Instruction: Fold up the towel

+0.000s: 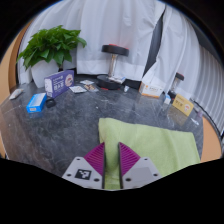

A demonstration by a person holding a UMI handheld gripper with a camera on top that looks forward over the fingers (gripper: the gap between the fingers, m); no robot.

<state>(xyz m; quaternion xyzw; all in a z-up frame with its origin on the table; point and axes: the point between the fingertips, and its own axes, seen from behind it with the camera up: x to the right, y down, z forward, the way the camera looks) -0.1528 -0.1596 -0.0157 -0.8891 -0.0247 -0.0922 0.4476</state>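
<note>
A light green towel (pixel 152 145) lies spread on the dark grey table (pixel 55 132), reaching from between my fingers out to the right. My gripper (pixel 112 160) sits over the towel's near left edge. Its two magenta pads stand close together with a narrow strip of towel cloth filling the gap between them, so the fingers are pinched on the towel. The part of the towel under the fingers is hidden.
A potted green plant (pixel 50 45) stands at the table's far left, with a purple box (pixel 58 82) and a blue box (pixel 37 101) near it. Small items and a yellow box (pixel 182 104) line the far edge. A round black stool (pixel 114 50) stands beyond.
</note>
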